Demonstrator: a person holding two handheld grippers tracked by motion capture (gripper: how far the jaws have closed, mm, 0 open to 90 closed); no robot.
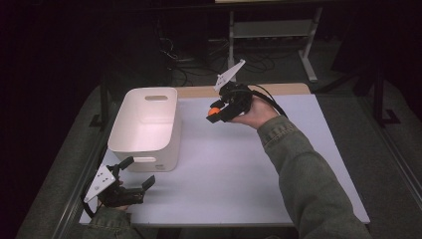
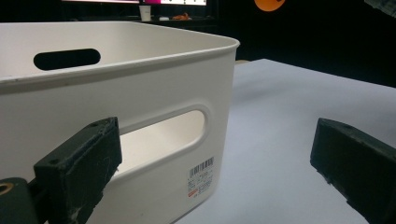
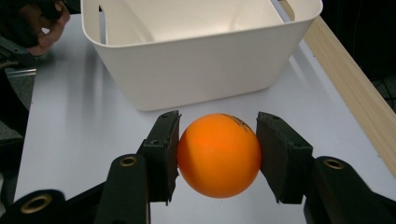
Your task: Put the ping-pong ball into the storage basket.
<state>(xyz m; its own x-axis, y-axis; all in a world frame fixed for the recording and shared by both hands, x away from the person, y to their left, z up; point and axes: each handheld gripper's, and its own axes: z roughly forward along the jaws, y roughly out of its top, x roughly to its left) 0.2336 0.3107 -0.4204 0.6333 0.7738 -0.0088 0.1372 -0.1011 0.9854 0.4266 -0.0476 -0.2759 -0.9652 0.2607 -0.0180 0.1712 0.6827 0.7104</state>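
**Orange ball pinched in the right gripper, white bin waiting**

The right gripper [image 3: 218,156] has its two black jaws pressed against opposite sides of an orange ball [image 3: 218,155], pinching it across its widest part. The ball looks smooth, round and probably light and hollow, so it could squirt out of a hard squeeze; a gentle hold across the middle, as here, seems the safest place to take it. In the high view the ball [image 1: 214,111] is held above the grey table [image 1: 239,169], just to the right of the white bin [image 1: 144,127], which looks empty. The left gripper [image 1: 137,174] sits low at the bin's near corner, its jaws spread wide and holding nothing; the bin's wall and handle slot lie just ahead of them.
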